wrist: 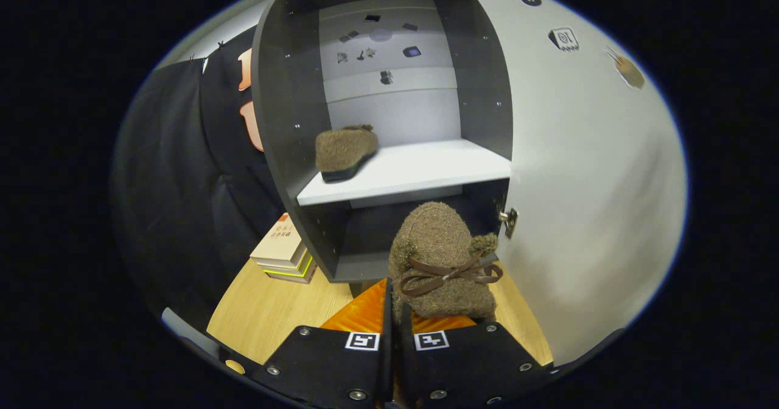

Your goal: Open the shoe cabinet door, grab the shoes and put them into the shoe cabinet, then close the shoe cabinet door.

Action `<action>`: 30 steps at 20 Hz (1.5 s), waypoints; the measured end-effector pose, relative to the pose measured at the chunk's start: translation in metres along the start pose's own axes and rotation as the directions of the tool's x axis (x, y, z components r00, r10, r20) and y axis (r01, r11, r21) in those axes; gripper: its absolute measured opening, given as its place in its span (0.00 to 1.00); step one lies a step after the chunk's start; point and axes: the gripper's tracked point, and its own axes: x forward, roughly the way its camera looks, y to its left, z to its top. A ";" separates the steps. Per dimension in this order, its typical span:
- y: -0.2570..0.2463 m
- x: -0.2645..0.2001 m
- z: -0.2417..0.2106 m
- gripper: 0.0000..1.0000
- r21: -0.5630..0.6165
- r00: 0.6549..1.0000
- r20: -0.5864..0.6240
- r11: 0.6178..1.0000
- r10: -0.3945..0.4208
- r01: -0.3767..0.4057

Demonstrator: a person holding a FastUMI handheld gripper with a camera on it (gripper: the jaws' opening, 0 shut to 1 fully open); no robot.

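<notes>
The dark shoe cabinet (286,123) stands ahead with its white door (584,184) swung open to the right. One fuzzy brown shoe (345,151) rests on the left part of the white shelf (426,171). A second fuzzy brown shoe (441,263) with a brown bow is held in my gripper (394,311), whose fingers are shut on its heel edge. This shoe hangs in front of the cabinet's lower compartment, toe pointing inward, just below the shelf's front edge.
A stack of books (283,251) lies on the wooden table (268,311) left of the cabinet. A metal hinge (509,221) sticks out of the door's inner edge near the held shoe. Black cloth hangs to the left.
</notes>
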 end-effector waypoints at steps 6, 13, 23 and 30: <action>0.000 0.048 0.101 0.07 -0.074 0.997 0.078 0.997 0.004 0.002; -0.014 0.152 0.167 0.07 -0.125 0.999 0.031 0.992 -0.015 0.019; -0.033 0.236 0.180 0.07 -0.145 0.995 -0.049 0.987 -0.083 0.075; -0.031 0.241 0.175 0.14 -0.136 0.995 -0.051 0.988 -0.084 0.076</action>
